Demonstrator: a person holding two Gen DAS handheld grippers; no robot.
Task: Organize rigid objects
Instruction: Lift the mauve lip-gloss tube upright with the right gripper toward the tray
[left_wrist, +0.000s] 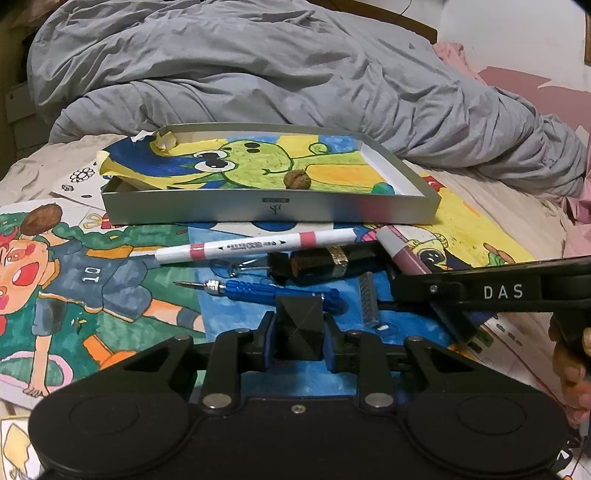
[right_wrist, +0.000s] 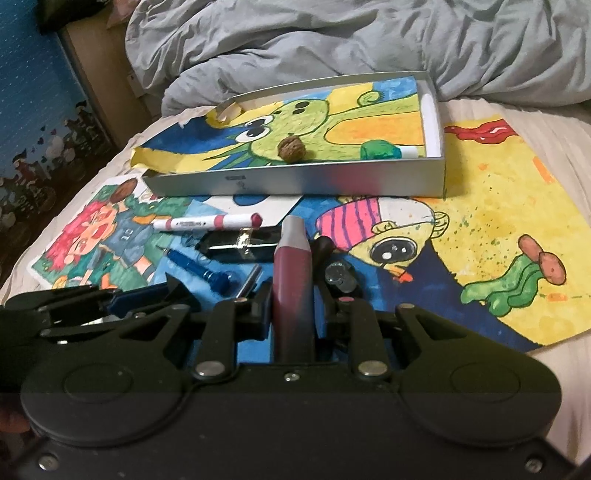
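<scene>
In the left wrist view my left gripper (left_wrist: 299, 322) is shut on a small black faceted block (left_wrist: 300, 338), low over the drawings. My right gripper (right_wrist: 293, 301) is shut on a mauve tube with a grey cap (right_wrist: 293, 273) that points away from me. This tube (left_wrist: 402, 251) also shows at the right of the left wrist view. Beyond both stands an open silver box (left_wrist: 269, 212) holding a walnut (left_wrist: 297, 180) and a green-capped marker (right_wrist: 382, 151). Loose in front of the box lie a white marker with pink bands (left_wrist: 255, 245), a blue screwdriver (left_wrist: 258, 290) and a black lipstick (left_wrist: 325, 264).
Everything lies on colourful children's drawings (right_wrist: 498, 206) spread over a bed. A rumpled grey duvet (left_wrist: 258, 74) rises right behind the box. Coins (right_wrist: 340, 277) and a clear ridged strip (left_wrist: 369, 301) sit beside the right gripper. A hand (left_wrist: 572, 365) holds the right gripper's handle.
</scene>
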